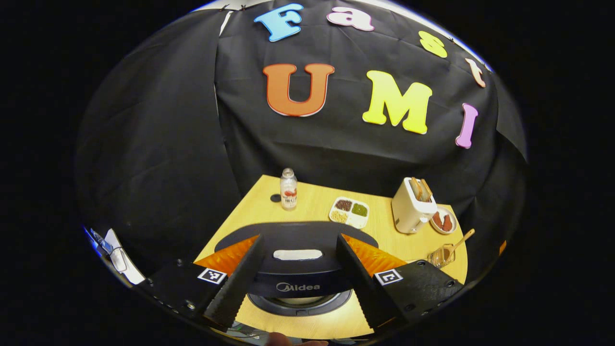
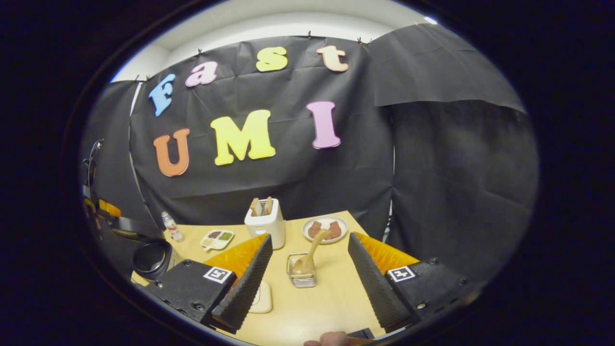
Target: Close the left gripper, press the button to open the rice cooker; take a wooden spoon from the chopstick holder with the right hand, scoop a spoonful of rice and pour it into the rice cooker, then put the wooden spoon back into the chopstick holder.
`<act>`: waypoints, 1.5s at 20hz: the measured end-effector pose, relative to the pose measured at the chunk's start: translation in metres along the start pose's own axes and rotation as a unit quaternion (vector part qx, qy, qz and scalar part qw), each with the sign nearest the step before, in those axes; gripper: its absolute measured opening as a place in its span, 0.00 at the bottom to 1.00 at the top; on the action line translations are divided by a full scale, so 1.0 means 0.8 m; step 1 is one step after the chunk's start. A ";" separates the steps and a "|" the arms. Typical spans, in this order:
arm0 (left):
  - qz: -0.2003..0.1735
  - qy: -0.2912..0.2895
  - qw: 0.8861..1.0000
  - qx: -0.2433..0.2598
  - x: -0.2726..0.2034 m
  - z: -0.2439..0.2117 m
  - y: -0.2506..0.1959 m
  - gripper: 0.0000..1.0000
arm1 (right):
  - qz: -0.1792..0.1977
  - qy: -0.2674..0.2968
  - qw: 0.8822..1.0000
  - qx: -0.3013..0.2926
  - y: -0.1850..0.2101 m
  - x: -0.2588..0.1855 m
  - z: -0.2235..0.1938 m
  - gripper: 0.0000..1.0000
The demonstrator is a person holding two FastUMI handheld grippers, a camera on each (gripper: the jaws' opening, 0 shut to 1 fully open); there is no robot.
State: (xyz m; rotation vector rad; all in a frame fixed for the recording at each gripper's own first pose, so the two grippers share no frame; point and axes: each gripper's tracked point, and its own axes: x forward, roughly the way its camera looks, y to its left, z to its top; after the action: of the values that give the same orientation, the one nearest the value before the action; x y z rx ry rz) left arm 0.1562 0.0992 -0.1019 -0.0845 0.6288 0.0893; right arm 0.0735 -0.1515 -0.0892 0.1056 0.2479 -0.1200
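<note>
Fingers (image 1: 235, 283) splayed over rice cooker (image 1: 298, 269)

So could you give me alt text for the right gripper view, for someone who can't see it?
An open hand-held gripper hovers over a wooden table, pointing at a wire chopstick holder with a wooden spoon in it. Behind stand a white toaster and a plate.

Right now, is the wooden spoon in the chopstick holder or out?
In. The wooden spoon stands in the chopstick holder, handle leaning out over its rim.
</note>
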 end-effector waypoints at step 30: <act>0.028 0.024 0.999 -0.014 0.017 -0.141 0.001 0.95 | 0.085 -0.009 0.995 -0.042 0.094 -0.010 0.024 1.00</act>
State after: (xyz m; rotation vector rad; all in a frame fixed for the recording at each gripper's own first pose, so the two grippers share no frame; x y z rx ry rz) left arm 0.1011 0.0891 -0.2005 -0.0959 0.6774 0.1505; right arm 0.0802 -0.0786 -0.0616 0.0410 0.2253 0.0584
